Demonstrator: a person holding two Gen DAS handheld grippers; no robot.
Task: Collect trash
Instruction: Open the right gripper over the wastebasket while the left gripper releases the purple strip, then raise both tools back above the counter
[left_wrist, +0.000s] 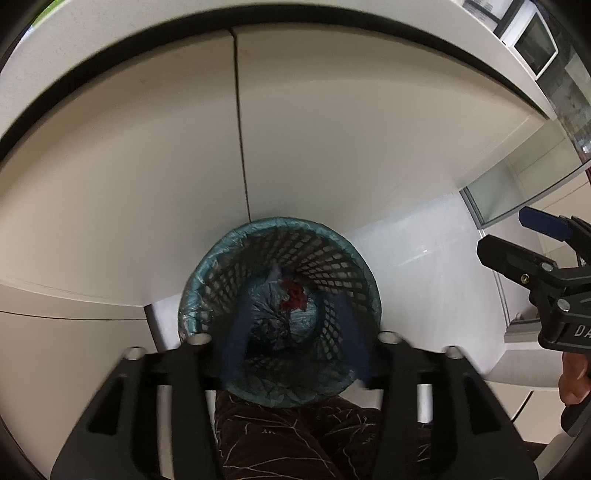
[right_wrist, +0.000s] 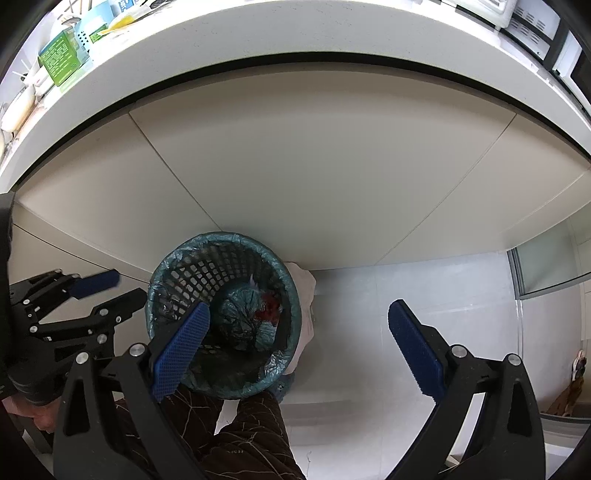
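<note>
A black mesh waste bin (left_wrist: 317, 254) lined with a teal bag stands on the floor against the cabinet. Red crumpled trash (left_wrist: 293, 295) lies at its bottom on the crinkled liner. My left gripper (left_wrist: 293, 328) hangs right above the bin mouth, pointing steeply down. Its blue fingers (left_wrist: 236, 332) look blurred and spread apart, with nothing between them. In the right wrist view the bin (right_wrist: 221, 240) and the red trash (right_wrist: 269, 308) sit left of centre. My right gripper (right_wrist: 299, 308) is wide open and empty, its left finger over the bin and its right finger over the floor.
Beige cabinet doors (right_wrist: 295, 166) rise behind the bin under a white countertop (right_wrist: 258, 37) with green boxes (right_wrist: 61, 62). White floor tiles (right_wrist: 369, 288) lie to the right. A white cloth or bag (right_wrist: 304, 284) sits behind the bin. A leg in dark patterned trousers (right_wrist: 251, 435) is below.
</note>
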